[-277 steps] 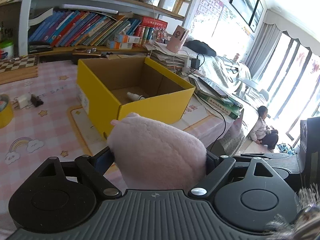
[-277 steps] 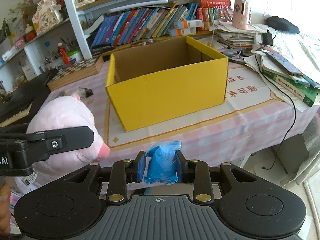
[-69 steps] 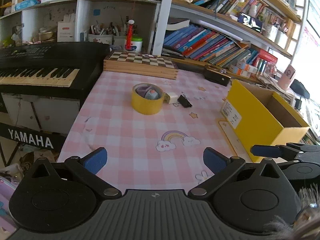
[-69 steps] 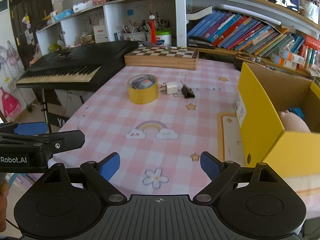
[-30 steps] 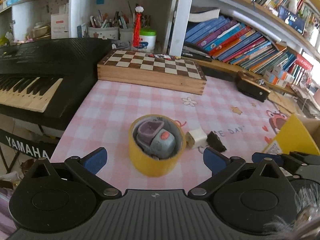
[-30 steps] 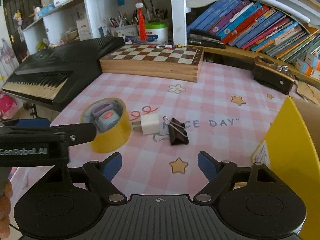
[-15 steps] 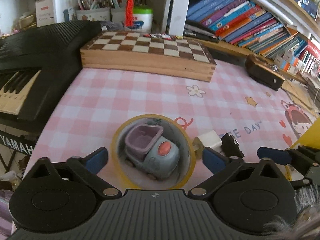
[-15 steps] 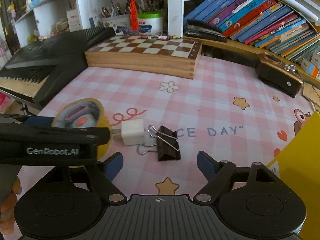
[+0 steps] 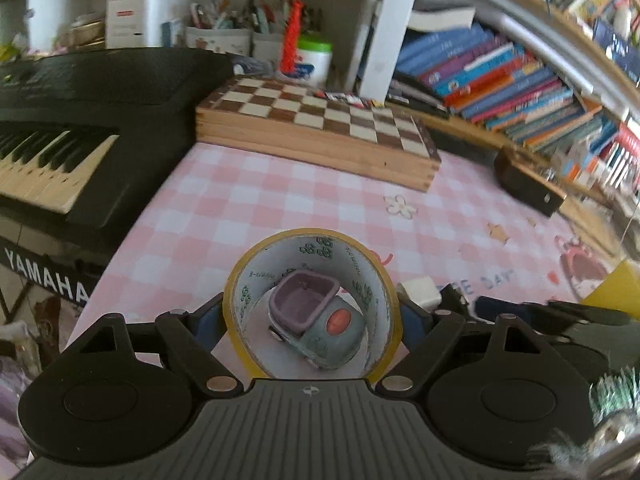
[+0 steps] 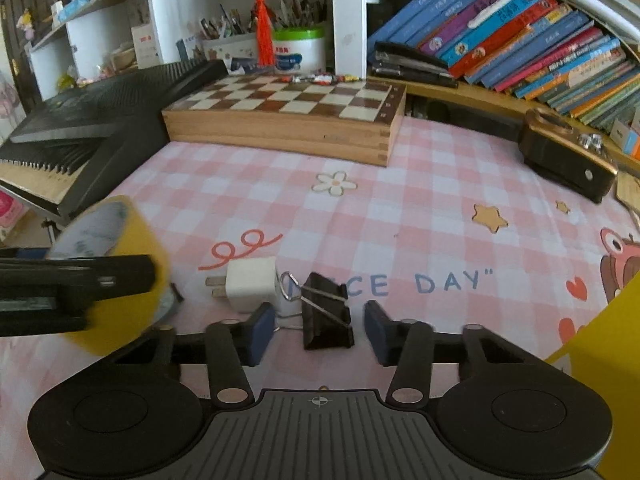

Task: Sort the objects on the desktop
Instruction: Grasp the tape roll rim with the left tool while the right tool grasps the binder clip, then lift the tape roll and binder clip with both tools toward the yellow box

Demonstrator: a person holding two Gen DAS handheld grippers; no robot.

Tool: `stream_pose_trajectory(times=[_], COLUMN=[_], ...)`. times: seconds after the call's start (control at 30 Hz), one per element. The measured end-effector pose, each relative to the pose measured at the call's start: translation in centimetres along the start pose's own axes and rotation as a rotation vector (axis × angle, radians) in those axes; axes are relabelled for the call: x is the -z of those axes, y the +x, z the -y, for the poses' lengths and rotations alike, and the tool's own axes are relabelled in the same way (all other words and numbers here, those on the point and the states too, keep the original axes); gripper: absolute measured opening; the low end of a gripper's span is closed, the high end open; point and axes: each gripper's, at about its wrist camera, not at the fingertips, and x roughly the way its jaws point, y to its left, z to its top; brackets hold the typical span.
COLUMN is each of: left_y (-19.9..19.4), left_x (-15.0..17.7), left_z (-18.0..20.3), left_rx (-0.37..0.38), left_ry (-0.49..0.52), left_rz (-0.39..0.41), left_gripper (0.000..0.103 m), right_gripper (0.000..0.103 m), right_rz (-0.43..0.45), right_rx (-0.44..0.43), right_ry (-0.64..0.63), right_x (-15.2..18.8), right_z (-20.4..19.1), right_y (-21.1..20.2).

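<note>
Left gripper (image 9: 312, 318): your jaws are closed against the outer wall of the yellow tape roll (image 9: 312, 304), one blue pad on each side. In the right wrist view the roll appears tilted, its lower edge near the cloth; whether it still touches the cloth cannot be told.

Toy car (image 9: 316, 328): small, grey-blue and lilac with an orange spot, seen through the hollow of the tape roll. It sits on the tablecloth (image 9: 280, 200) inside the ring.

Right gripper (image 10: 320, 330): your jaws stand apart, holding nothing. The black binder clip (image 10: 326, 316) lies between the two blue pads, clear of both.

White charger plug (image 10: 250, 288): lies on the cloth just left of the binder clip, its prongs pointing toward the tape roll. One wire handle of the clip touches its side.

Yellow box (image 10: 600, 340): only a corner shows, at the right edge of the right wrist view, resting on the cloth.

Chessboard case (image 10: 288, 116): wooden, closed, at the far side of the cloth.

Keyboard (image 9: 60, 120): black, off the left edge of the table.

Bookshelf (image 10: 520, 44): behind the table, to the right.
</note>
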Motion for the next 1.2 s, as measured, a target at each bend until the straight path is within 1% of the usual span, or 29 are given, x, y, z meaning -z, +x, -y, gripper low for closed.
stream_pose_trajectory(times=[0.03, 0.07, 0.2, 0.33, 0.5, 0.63, 0.97, 1.2], left_y=[-0.6, -1.1, -2.9, -4.7, -6.6, -7.8, -10.7, -13.4], left_x=[0.2, 0.4, 1.3, 1.9, 2.1, 2.3, 3.7, 5.1], left_z=[-0.2, -0.3, -0.2, -0.3, -0.5, -0.4, -1.3, -1.9], left_rx=[0.002, 0.004, 0.008, 0.019, 0.035, 0.052, 0.085, 0.127], left_ry=[-0.006, -0.009, 0.003, -0.009, -0.052, -0.048, -0.061, -0.07], left_rz=[0.007, 0.012, 0.027, 0.041, 0.072, 0.092, 0.114, 0.12], left_gripper=[0.082, 0.082, 0.082, 0.082, 0.082, 0.082, 0.082, 0.082], right_gripper=[0.025, 0.018, 0.014, 0.009, 0.009, 0.009, 0.009, 0.009], right_rz=[0.005, 0.01, 0.04, 0.067, 0.085, 0.107, 0.098, 0.117], right_rx=[-0.002, -0.001, 0.007, -0.002, -0.009, -0.009, -0.05, -0.076], right_ry=[-0.006, -0.013, -0.035, -0.017, 0.02, 0.052, 0.042, 0.061], right_x=[-0.1, -0.1, -0.2, -0.3, -0.1, 0.3, 2.0, 3.6], right_z=[0.0, 0.1, 0.1, 0.4, 0.8, 0.9, -0.7, -1.3], right_y=[0.0, 0.0, -0.3, -1.0, -2.6, -4.4, -8.4, -12.9])
